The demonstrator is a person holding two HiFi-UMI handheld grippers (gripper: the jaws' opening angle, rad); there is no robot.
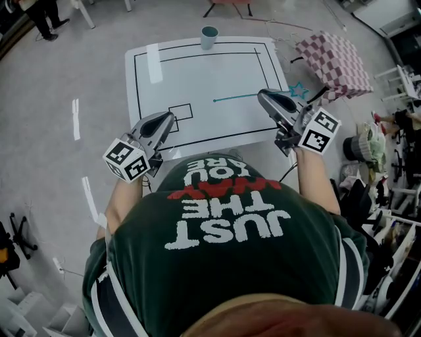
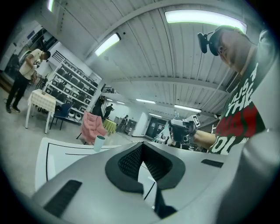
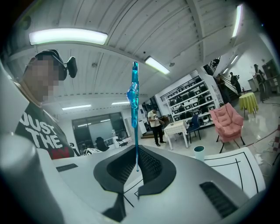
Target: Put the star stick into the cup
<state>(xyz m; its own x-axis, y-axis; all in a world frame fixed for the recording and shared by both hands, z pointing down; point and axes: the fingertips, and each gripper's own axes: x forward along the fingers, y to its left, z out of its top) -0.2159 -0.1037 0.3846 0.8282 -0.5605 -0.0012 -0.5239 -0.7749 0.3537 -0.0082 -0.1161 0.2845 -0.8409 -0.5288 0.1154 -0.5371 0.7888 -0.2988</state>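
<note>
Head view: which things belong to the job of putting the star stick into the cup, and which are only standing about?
For the job:
- star stick, held in the right gripper
- cup, at the far edge of the white table

Only standing about:
- left gripper, empty
- checked table
- bystander

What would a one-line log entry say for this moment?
right tongs: shut on star stick | left tongs: shut, empty | cup: upright at table's far edge | stick: not yet in cup
</note>
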